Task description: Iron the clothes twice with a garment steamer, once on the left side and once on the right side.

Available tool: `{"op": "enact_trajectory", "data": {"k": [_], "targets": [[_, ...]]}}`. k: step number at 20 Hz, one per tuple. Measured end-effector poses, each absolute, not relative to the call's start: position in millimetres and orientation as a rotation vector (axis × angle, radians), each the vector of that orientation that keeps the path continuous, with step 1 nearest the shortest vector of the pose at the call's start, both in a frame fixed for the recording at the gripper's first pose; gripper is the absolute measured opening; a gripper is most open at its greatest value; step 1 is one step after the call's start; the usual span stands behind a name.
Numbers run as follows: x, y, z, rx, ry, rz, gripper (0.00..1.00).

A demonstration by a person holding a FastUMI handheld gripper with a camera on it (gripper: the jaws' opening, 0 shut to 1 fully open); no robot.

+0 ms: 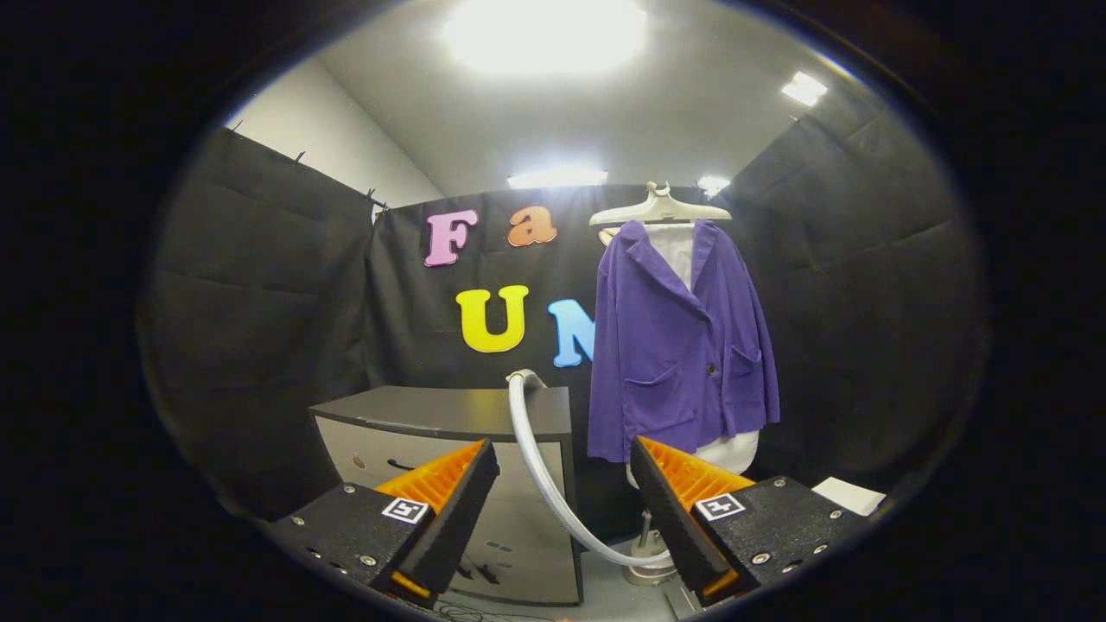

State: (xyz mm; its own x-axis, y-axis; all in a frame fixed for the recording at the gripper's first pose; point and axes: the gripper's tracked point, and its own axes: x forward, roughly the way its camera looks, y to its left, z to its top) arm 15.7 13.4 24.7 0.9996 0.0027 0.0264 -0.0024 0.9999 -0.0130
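A grey cabinet [449, 432] stands at left, a pale steamer hose [540, 466] curving over its right edge down to the floor. The gripper [562, 501] is released, grasping nothing. Beyond its fingers, a purple jacket [678, 345] hangs on a hanger [661, 210], front exposed for steaming.

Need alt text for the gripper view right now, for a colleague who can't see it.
A purple jacket hangs on a hanger beyond the open gripper, whose fingers hold nothing. A white steamer hose curves down between the fingers, in front of a grey cabinet left of the jacket.
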Motion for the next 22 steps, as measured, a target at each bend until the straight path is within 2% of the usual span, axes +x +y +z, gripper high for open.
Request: {"op": "enact_trajectory", "data": {"k": [11, 22], "targets": [[101, 25, 121, -0.001, -0.109, 0.066, 0.95], [227, 46, 148, 0.006, 0.064, 0.200, 0.95]]}}
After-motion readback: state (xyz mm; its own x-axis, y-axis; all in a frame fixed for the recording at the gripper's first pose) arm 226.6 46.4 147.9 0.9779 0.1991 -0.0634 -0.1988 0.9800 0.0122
